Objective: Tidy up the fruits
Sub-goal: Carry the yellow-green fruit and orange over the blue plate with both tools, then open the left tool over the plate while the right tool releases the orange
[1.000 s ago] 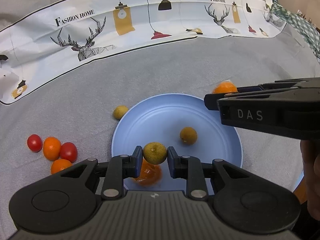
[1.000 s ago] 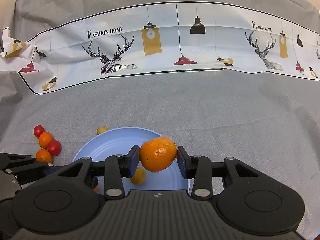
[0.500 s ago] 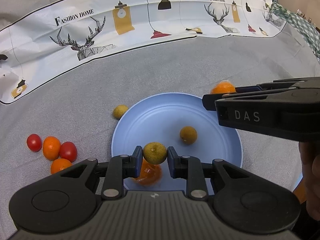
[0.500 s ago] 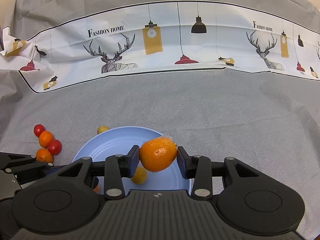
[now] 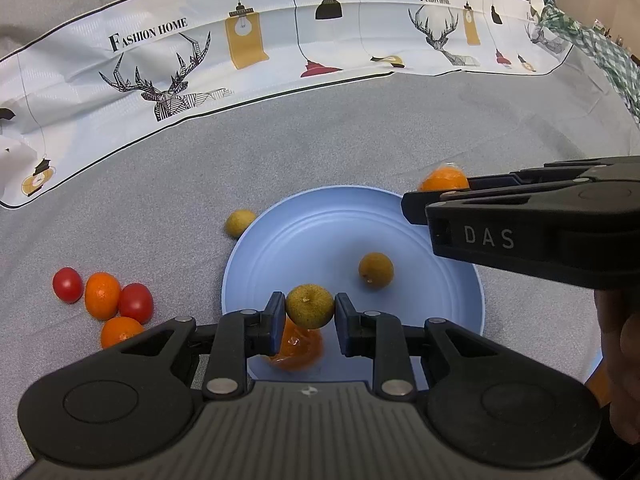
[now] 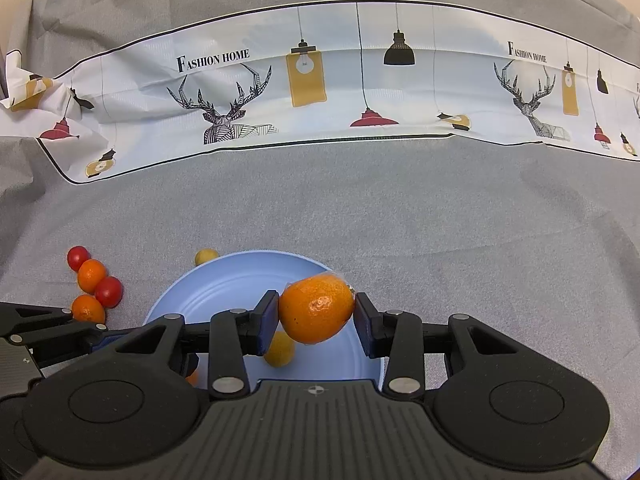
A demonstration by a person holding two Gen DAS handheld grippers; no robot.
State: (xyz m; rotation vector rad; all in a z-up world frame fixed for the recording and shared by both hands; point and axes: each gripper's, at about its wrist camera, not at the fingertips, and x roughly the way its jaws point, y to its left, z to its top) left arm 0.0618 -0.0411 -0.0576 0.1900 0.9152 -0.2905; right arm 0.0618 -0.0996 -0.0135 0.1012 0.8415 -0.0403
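Observation:
My left gripper [image 5: 307, 322] is shut on a small yellow-green citrus [image 5: 309, 305] and holds it above the near part of the blue plate [image 5: 280, 248]. On the plate lie a wrapped orange [image 5: 298, 350] under the held fruit and a small brownish citrus [image 5: 375, 270]. My right gripper [image 6: 316, 320] is shut on a wrapped orange [image 6: 316, 309] above the plate's right side [image 6: 224, 280]; it also shows in the left wrist view [image 5: 444, 179]. A small yellow citrus [image 6: 280, 349] lies on the plate below it.
Left of the plate on the grey cloth lie two cherry tomatoes [image 5: 67, 284] [image 5: 135, 302] and two small oranges [image 5: 102, 295] [image 5: 120, 331]. A small yellow citrus [image 5: 239, 222] lies at the plate's far-left rim. A printed white cloth [image 5: 280, 52] runs along the back.
My right gripper has drifted slightly left over the plate with its orange. My left gripper holds still with its citrus.

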